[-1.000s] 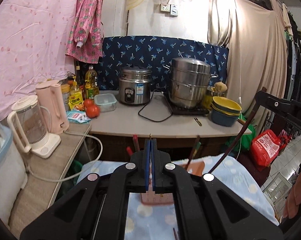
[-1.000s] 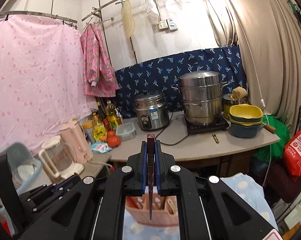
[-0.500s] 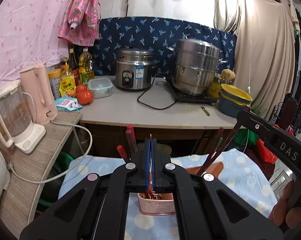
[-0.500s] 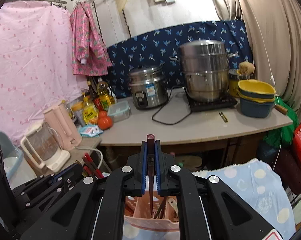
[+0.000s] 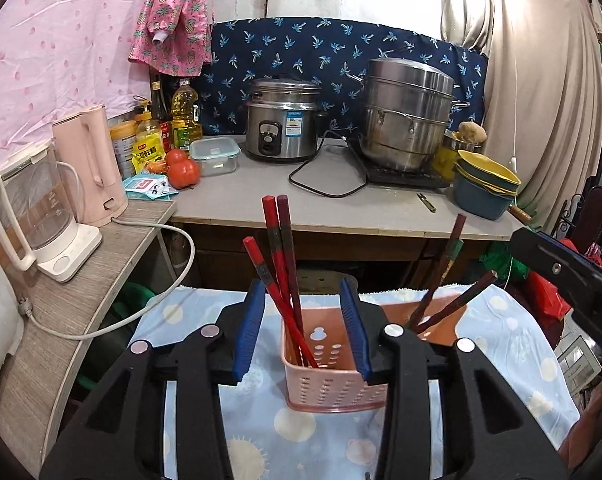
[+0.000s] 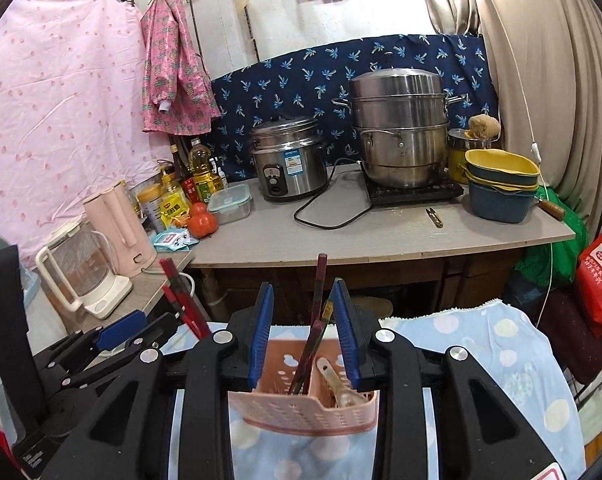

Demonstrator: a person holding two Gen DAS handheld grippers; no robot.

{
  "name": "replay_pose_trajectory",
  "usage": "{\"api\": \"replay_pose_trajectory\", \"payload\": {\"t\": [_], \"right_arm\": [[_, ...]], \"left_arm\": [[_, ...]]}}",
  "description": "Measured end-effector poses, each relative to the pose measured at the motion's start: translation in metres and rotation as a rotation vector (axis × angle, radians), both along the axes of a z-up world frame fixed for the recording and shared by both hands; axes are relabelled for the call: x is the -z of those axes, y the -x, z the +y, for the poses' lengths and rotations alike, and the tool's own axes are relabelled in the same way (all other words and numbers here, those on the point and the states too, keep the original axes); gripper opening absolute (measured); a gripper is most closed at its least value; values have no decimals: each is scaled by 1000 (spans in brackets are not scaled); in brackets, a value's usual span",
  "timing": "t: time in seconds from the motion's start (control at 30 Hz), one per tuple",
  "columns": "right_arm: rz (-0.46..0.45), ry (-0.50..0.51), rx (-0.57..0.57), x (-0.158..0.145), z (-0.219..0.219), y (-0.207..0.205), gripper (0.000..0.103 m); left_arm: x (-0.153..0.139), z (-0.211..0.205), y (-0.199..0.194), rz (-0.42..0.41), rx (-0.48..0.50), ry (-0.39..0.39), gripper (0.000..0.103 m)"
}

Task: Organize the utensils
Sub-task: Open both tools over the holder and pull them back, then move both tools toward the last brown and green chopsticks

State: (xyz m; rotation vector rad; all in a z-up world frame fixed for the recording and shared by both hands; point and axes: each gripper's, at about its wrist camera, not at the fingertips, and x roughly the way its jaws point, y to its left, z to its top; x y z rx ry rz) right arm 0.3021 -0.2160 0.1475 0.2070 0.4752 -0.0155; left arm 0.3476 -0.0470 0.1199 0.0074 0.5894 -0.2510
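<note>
A pink perforated utensil basket [image 5: 333, 384] stands on a blue dotted cloth [image 5: 513, 356]. Red chopsticks [image 5: 279, 256] lean in its near compartment; dark brown chopsticks [image 5: 447, 264] lean in another to the right. My left gripper [image 5: 303, 328] is open and empty above the basket, its blue pads either side of the red chopsticks. In the right wrist view the basket [image 6: 301, 400] holds dark chopsticks [image 6: 317, 312] and a spoon [image 6: 337, 380]. My right gripper [image 6: 303, 332] is open and empty, the dark chopsticks standing free between its pads.
Behind the cloth runs a counter [image 5: 341, 208] with a rice cooker [image 5: 283, 120], a steel steamer pot [image 5: 407, 116], stacked bowls [image 5: 485, 184], tomatoes and bottles. A side shelf at left holds a glass kettle [image 5: 33, 212] and a pink kettle [image 5: 91, 164].
Both grippers were shut on chopsticks and moved down toward the basket. Both have opened and the chopsticks now stand in the basket.
</note>
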Motion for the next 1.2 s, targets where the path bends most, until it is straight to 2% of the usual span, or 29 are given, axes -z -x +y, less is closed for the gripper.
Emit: {"api": "replay_pose_trajectory", "payload": {"t": [0.43, 0.63, 0.73, 1.2], "right_arm": [[20, 19, -28, 9, 18, 77, 31], [52, 12, -40, 23, 21, 122, 31], [90, 2, -44, 41, 22, 147, 31], [331, 11, -64, 148, 45, 236, 31]], "left_arm": [[-6, 8, 65, 9, 15, -8, 37], [3, 15, 107, 21, 26, -19, 41], [17, 20, 130, 47, 29, -16, 43], [110, 38, 215, 221, 7, -46, 43]]}}
